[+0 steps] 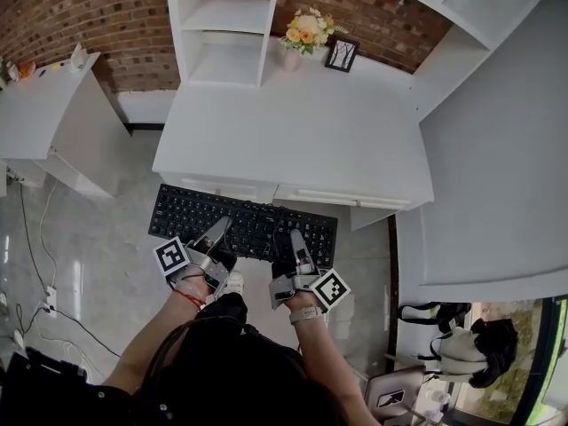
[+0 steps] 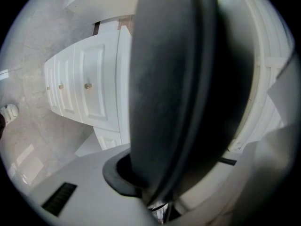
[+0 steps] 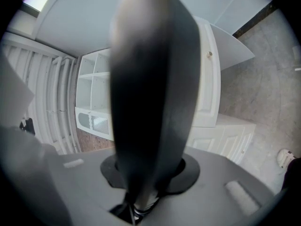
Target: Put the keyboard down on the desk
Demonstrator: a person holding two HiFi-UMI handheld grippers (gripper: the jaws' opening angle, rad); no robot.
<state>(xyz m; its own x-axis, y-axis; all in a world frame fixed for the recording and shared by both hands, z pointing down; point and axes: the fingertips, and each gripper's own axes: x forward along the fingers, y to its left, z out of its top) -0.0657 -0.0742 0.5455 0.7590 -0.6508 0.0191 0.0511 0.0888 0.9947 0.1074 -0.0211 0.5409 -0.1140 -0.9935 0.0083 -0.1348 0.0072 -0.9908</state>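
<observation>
Right now my left tongs (image 1: 216, 235) pinch the near edge of the black keyboard (image 1: 248, 220), the jaws pressed on its rim left of the middle. The keyboard hangs over the grey floor (image 1: 98, 238), keys up, its long axis running from 9 to 3 o'clock with the right end slightly nearer me. My right tongs (image 1: 294, 243) pinch the same edge right of the middle. At 12 o'clock stands the white desk (image 1: 293, 131), the keyboard not on its top. At its back a vase (image 1: 292, 59) holds yellow flowers (image 1: 307, 28), a picture frame (image 1: 342, 54) just right of it
</observation>
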